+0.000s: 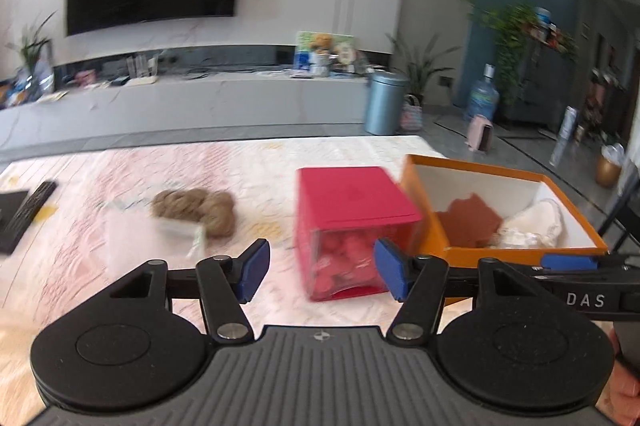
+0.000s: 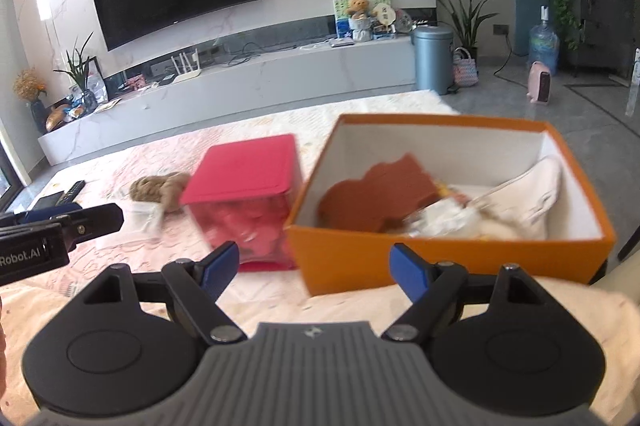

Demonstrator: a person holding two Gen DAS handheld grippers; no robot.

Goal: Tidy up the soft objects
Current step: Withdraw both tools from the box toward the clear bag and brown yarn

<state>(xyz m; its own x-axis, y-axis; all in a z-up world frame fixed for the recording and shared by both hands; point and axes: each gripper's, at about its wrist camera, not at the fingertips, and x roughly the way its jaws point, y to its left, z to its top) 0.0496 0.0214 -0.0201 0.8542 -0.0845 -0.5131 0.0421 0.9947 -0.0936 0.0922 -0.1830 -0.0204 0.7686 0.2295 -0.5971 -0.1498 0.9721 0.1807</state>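
Left wrist view: the left hand-held gripper (image 1: 322,274) is spread and empty above the table (image 1: 260,162); the tan fuzzy yarn bundle (image 1: 196,210) lies far left, probably waiting for sorting.

Right wrist view: the right hand-held gripper (image 2: 312,272) is spread and empty before the open orange cardboard box (image 2: 448,254), where a soft white cloth (image 2: 532,194) already lies.

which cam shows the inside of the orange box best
The right wrist view: the orange box sits close and central, showing the brown piece and white cloth inside. The left wrist view shows the same box off to the right, at a flatter angle, partly behind the right gripper.
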